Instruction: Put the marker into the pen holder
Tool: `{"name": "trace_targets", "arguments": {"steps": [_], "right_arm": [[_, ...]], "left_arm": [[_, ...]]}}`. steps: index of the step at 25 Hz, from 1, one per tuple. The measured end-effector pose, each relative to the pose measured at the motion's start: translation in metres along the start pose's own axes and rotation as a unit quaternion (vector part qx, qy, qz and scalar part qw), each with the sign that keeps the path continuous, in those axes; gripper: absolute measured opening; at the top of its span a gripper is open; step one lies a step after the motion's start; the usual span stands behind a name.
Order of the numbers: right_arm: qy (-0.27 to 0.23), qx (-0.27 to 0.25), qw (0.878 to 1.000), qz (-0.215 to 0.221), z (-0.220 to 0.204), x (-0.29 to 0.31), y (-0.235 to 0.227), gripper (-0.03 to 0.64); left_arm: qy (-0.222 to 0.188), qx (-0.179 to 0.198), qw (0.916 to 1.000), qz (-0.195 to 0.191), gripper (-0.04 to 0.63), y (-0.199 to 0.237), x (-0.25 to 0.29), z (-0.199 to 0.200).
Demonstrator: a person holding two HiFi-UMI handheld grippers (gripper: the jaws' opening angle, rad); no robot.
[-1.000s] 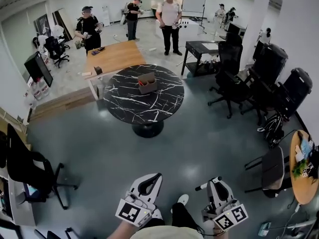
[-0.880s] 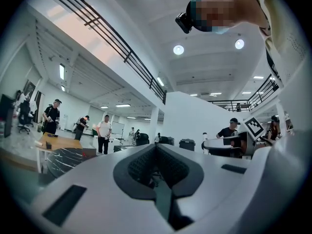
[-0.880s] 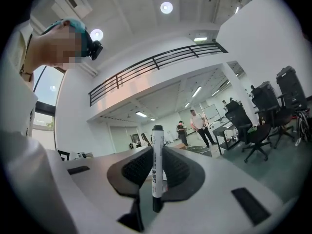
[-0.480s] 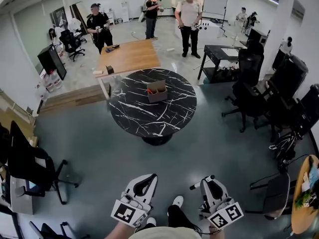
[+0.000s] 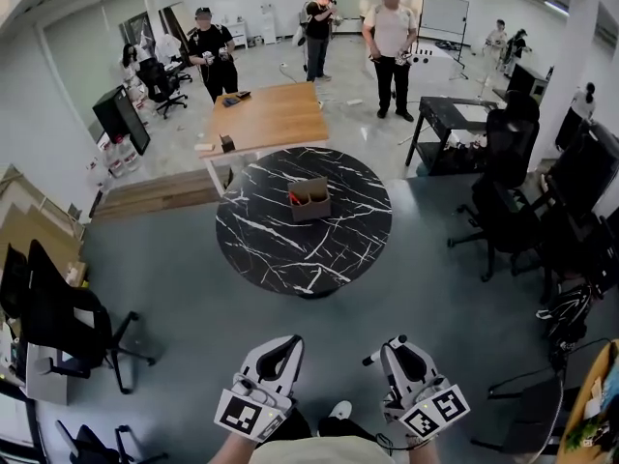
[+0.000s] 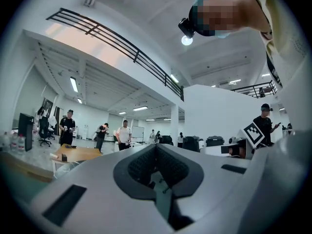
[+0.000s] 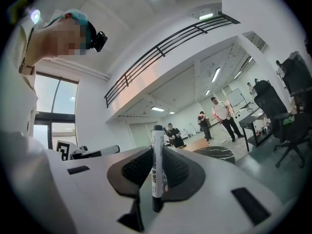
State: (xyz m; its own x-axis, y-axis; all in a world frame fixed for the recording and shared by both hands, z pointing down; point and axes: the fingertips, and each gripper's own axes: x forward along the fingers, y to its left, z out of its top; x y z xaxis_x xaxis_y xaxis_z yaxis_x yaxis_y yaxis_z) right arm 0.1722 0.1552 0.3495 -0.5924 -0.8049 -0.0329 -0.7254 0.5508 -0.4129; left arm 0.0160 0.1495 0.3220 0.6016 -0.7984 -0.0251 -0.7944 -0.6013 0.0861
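Comparing against the head views of a second and half a second ago, the round black table (image 5: 290,259) is seen lower and nearer in the frame, and the pen holder (image 5: 310,199) on it has shifted likewise. An approach on foot is judged from this, with the table at 12 o'clock of both grippers and well apart from them. No placing has begun. The marker (image 7: 157,155) is clenched upright in the right gripper (image 7: 156,175), its upper end standing clear above the jaws; in the head view it is shown jutting toward 10 o'clock from that gripper. The left gripper (image 6: 157,169) is pressed closed on nothing.

Counted: one marker; one pen holder, a brown open box with something red-orange in it, kind not made out; two grippers; one round black table; one wooden table (image 5: 266,114) at 11 o'clock of it; three persons (image 5: 392,37) standing beyond at 12 o'clock, others farther back too small to be counted; several black office chairs (image 5: 503,211) at 3 o'clock.
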Motion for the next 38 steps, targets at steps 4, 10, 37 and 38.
{"name": "trace_targets", "arguments": {"steps": [4, 10, 37, 38], "right_arm": [[0.002, -0.001, 1.000, 0.006, 0.006, 0.025, -0.020, 0.074], [0.008, -0.010, 1.000, -0.025, 0.014, 0.080, -0.053, 0.074], [0.032, -0.067, 0.995, -0.063, 0.044, 0.356, -0.100, 0.074], [0.037, -0.062, 0.996, -0.058, 0.042, 0.361, -0.108, 0.075]], "left_arm": [[-0.001, 0.004, 1.0000, 0.002, 0.011, 0.019, 0.031, 0.001], [0.000, -0.012, 0.9995, -0.028, 0.011, 0.063, 0.089, -0.011], [-0.009, -0.034, 0.9985, -0.043, 0.011, 0.309, 0.221, -0.012], [-0.008, -0.038, 0.9986, -0.035, 0.011, 0.312, 0.225, -0.013]]}}
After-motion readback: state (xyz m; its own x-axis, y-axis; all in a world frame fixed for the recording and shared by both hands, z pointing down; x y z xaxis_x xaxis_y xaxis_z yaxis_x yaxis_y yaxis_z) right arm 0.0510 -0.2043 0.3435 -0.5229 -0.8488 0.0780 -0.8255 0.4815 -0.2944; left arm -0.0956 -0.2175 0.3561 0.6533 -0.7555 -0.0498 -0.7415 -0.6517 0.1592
